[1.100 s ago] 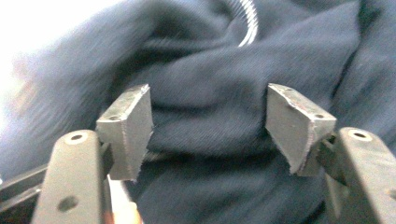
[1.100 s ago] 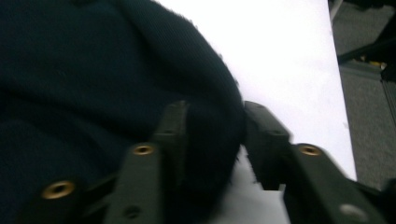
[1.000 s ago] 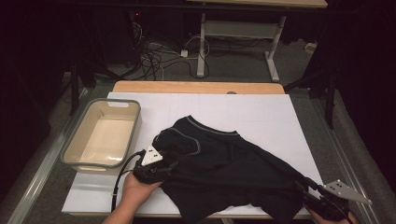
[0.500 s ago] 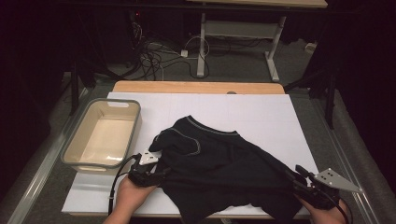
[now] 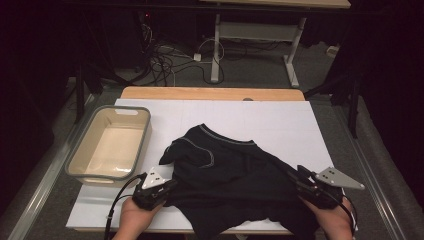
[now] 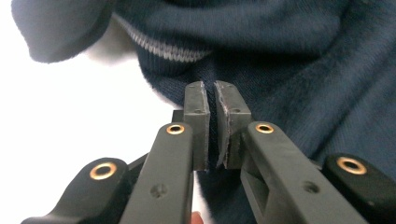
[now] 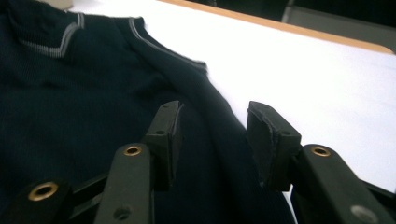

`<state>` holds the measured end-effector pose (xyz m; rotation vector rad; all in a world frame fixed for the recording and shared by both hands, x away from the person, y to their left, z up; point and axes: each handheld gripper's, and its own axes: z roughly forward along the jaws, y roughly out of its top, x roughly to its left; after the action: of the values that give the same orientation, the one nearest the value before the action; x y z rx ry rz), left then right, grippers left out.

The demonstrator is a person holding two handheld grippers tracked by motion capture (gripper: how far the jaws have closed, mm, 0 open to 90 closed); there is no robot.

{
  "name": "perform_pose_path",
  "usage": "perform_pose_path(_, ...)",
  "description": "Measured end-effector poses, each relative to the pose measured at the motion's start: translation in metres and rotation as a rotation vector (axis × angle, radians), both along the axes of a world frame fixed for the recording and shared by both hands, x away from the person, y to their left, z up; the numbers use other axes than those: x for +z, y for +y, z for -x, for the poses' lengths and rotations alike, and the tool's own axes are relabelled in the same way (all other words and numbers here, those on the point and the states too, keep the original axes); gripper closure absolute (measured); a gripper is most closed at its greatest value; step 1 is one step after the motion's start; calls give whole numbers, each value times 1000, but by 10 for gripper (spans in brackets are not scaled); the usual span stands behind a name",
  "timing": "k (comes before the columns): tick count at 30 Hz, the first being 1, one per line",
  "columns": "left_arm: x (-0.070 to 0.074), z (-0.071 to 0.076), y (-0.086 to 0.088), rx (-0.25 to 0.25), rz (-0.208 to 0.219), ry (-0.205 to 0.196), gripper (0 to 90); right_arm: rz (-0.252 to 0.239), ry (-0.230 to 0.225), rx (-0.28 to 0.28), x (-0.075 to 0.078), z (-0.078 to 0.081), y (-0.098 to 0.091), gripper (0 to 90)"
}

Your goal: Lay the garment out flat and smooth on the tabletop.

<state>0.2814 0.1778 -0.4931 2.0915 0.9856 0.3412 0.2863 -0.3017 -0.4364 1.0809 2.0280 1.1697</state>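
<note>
risk of the dark garment (image 5: 235,185), spread across the white surface (image 5: 280,122), bunching leftward since left hand-held gripper (image 6: 212,100) clamped on its edge while right hand-held gripper (image 7: 215,128) wide apart astride a fold, unclosed, having slid nearer since earlier.

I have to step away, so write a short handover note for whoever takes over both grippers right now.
Left gripper: shut on the dark navy knit shirt with grey-striped trim, pinching its left edge.
Right gripper: open, jaws astride a fold at the shirt's right edge, nothing clamped yet.
The shirt lies crumpled on the white table board, its near edge hanging over the front. The beige plastic tub with grey rim stands apart at the left with nothing in it.
Done: left grip taken. Left, probably: close the right gripper, then spread or fold the shirt.
</note>
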Motion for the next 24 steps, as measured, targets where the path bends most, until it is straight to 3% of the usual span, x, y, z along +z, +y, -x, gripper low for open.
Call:
perform_pose_path(3, 1, 20, 16, 22, 33, -5, 820, 0, 1, 45, 1, -22, 21, 570)
perform_pose_path(4, 1, 20, 16, 22, 33, -5, 820, 0, 1, 45, 1, -22, 21, 570)
perform_pose_path(5, 2, 30, 21, 30, 32, -13, 820, 0, 10, 66, 0, -35, 32, 571)
perform_pose_path(6, 2, 30, 21, 30, 32, -13, 820, 0, 10, 66, 0, -35, 32, 571)
perform_pose_path(7, 3, 40, 27, 38, 33, -16, 820, -4, 27, 69, -3, -48, 42, 566)
perform_pose_path(10, 3, 48, 33, 48, 43, -17, 820, -4, 38, 57, -6, -59, 49, 537)
perform_pose_path(11, 2, 54, 40, 56, 52, -14, 821, 19, 63, 28, -13, -74, 57, 496)
perform_pose_path(12, 2, 54, 40, 56, 52, -14, 820, 19, 63, 28, -13, -74, 57, 496)
perform_pose_path(13, 0, 58, 44, 64, 61, -8, 820, 33, 111, 16, -22, -87, 60, 469)
perform_pose_path(14, 0, 58, 44, 64, 61, -8, 821, 33, 111, 16, -22, -87, 60, 469)
perform_pose_path(15, -1, 62, 46, 64, 64, -8, 821, 51, 165, 0, -33, -98, 62, 451)
perform_pose_path(16, -1, 62, 46, 64, 64, -8, 821, 51, 165, 0, -33, -98, 62, 451)
perform_pose_path(17, 0, 63, 45, 59, 60, -14, 821, 75, 226, -20, -41, -106, 63, 460)
perform_pose_path(18, 0, 63, 45, 59, 60, -14, 820, 75, 226, -20, -41, -106, 63, 460)
perform_pose_path(19, 0, 63, 44, 51, 54, -18, 820, 89, 260, -2, -41, -107, 64, 585)
perform_pose_path(20, 0, 63, 44, 51, 54, -18, 820, 89, 260, -2, -41, -107, 64, 585)
perform_pose_path(21, 0, 63, 43, 46, 53, -17, 819, 93, 261, 37, -42, -105, 66, 792)
perform_pose_path(24, 1, 61, 39, 28, 54, -24, 819, 127, 225, 45, -40, -99, 67, 832)
